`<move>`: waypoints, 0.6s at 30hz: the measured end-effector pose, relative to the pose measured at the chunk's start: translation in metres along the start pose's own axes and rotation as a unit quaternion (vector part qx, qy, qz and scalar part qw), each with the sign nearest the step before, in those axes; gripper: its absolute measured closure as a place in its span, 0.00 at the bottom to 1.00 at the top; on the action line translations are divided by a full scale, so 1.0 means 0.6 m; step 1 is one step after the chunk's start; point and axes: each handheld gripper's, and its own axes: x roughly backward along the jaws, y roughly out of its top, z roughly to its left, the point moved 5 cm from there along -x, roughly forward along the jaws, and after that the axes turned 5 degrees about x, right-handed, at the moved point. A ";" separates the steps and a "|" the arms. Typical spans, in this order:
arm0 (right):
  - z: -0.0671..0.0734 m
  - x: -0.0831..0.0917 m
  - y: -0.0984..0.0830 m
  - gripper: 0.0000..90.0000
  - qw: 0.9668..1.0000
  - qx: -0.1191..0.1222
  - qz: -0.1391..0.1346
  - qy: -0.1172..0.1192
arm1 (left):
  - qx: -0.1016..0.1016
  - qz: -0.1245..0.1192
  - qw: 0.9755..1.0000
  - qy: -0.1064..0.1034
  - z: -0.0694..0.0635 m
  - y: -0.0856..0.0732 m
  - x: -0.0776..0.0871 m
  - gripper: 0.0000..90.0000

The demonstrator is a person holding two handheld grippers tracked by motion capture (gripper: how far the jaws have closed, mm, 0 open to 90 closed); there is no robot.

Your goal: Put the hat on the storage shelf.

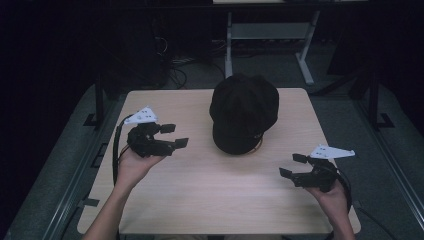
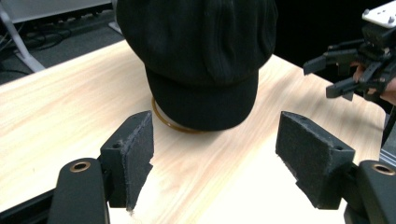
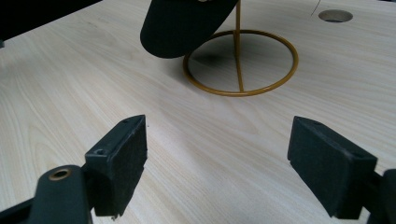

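A black cap (image 1: 243,112) sits on a gold wire stand (image 3: 240,63) at the middle back of the light wooden table (image 1: 200,190); its brim (image 3: 182,25) points toward the person. In the left gripper view the cap (image 2: 201,60) hangs over the stand's ring (image 2: 163,120). My left gripper (image 1: 174,136) is held open to the left of the cap, with nothing between its pads (image 2: 135,158). Open too, my right gripper (image 1: 292,165) hovers to the cap's front right, apart from it, and the same gripper (image 2: 334,74) appears far right in the left gripper view.
A round cable hole (image 3: 335,16) lies in the table beyond the stand. Behind the table stands a white desk frame (image 1: 305,55) with cables on the grey floor. Dark metal rails (image 1: 372,100) flank both sides of the table.
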 end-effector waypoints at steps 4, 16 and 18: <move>0.001 -0.002 -0.001 0.21 1.000 0.004 0.002 0.002 | 0.001 -0.004 1.000 0.001 0.000 -0.011 0.004 0.29; 0.000 0.002 -0.006 0.21 1.000 0.002 0.006 0.005 | 0.003 -0.004 1.000 0.008 -0.005 -0.062 0.011 0.29; -0.001 0.003 -0.008 0.21 1.000 0.001 0.007 0.005 | 0.006 -0.003 1.000 0.008 -0.006 -0.073 0.012 0.29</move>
